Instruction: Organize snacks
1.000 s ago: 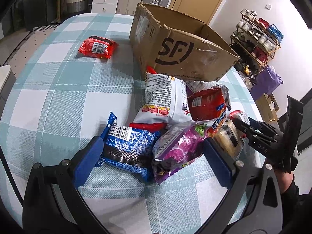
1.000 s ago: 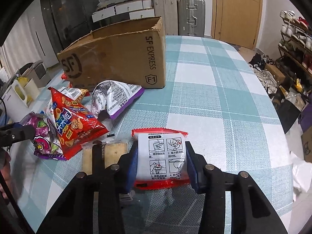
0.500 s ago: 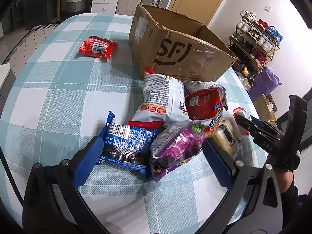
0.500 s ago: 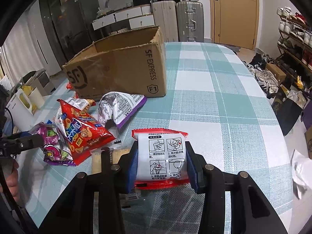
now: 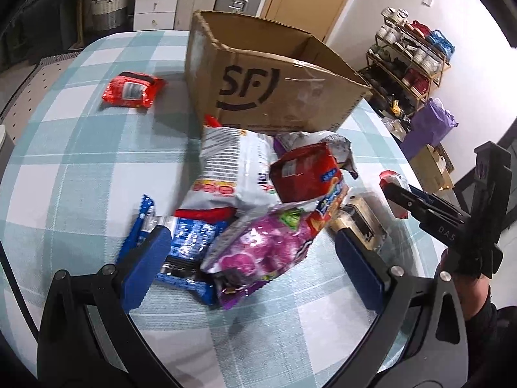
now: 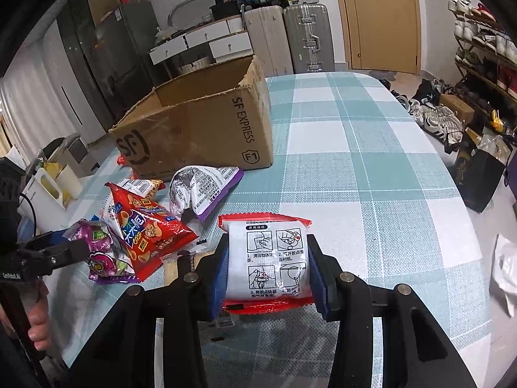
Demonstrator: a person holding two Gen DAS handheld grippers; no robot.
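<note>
My right gripper [image 6: 266, 271] is shut on a white packet with red ends [image 6: 266, 263] and holds it above the checked table; it also shows in the left wrist view [image 5: 392, 182]. My left gripper [image 5: 252, 258] is open around a purple snack bag [image 5: 261, 252] and a blue packet [image 5: 184, 242]. A snack pile lies in front of the open SF cardboard box [image 5: 274, 87]: a white chip bag [image 5: 232, 168], a red bag [image 5: 303, 174] and a cracker pack [image 5: 362, 223]. The box [image 6: 200, 129] also shows in the right wrist view, with the red bag [image 6: 145, 229] and a silver-purple bag [image 6: 203, 190].
A lone red packet [image 5: 132, 89] lies on the table left of the box. The checked tablecloth [image 6: 371, 161] stretches right of the box. A shoe rack [image 5: 416, 55] and bags stand beyond the table's right edge. Suitcases [image 6: 287, 38] stand behind.
My right gripper has lifted the white packet higher off the table. My left gripper has moved forward so that its fingers flank the purple bag and blue packet.
</note>
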